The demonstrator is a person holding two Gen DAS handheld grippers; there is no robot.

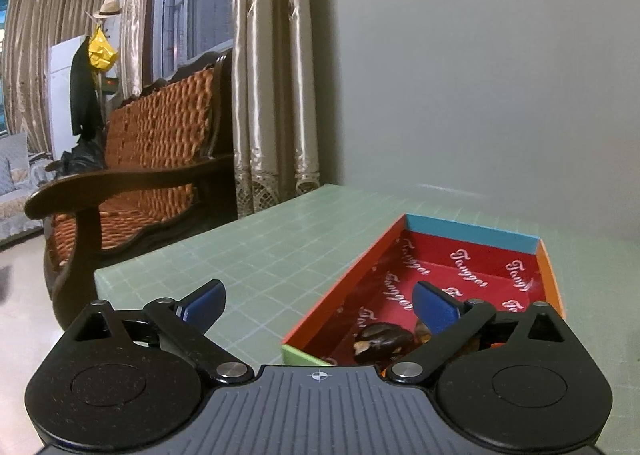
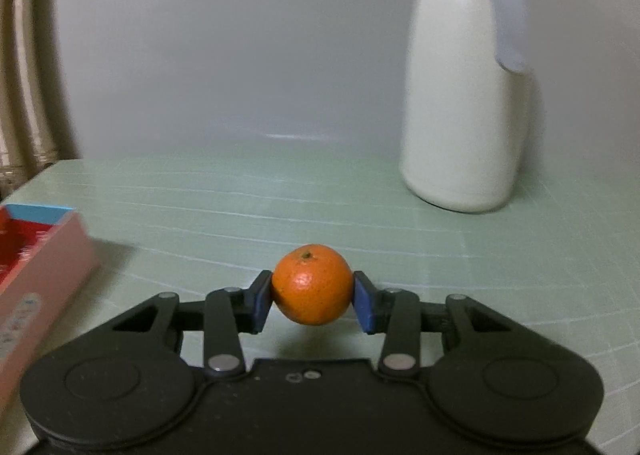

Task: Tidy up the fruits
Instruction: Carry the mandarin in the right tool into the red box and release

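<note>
My right gripper (image 2: 313, 295) is shut on a small orange tangerine (image 2: 313, 289) and holds it a little above the green grid mat (image 2: 280, 207). A shallow box with a red printed inside (image 1: 460, 279) lies on the mat; its corner also shows at the left of the right wrist view (image 2: 36, 251). My left gripper (image 1: 320, 303) is open and empty, hovering at the box's near left corner. A dark brown fruit (image 1: 382, 341) lies in the box's near end, partly hidden behind the left gripper's right finger (image 1: 434, 307).
A tall white jug with a grey handle (image 2: 464, 95) stands at the back right of the mat. A grey wall (image 1: 480, 95) runs behind the table. A wooden sofa with orange cushions (image 1: 152, 159) and curtains (image 1: 272, 75) stand to the left of the table.
</note>
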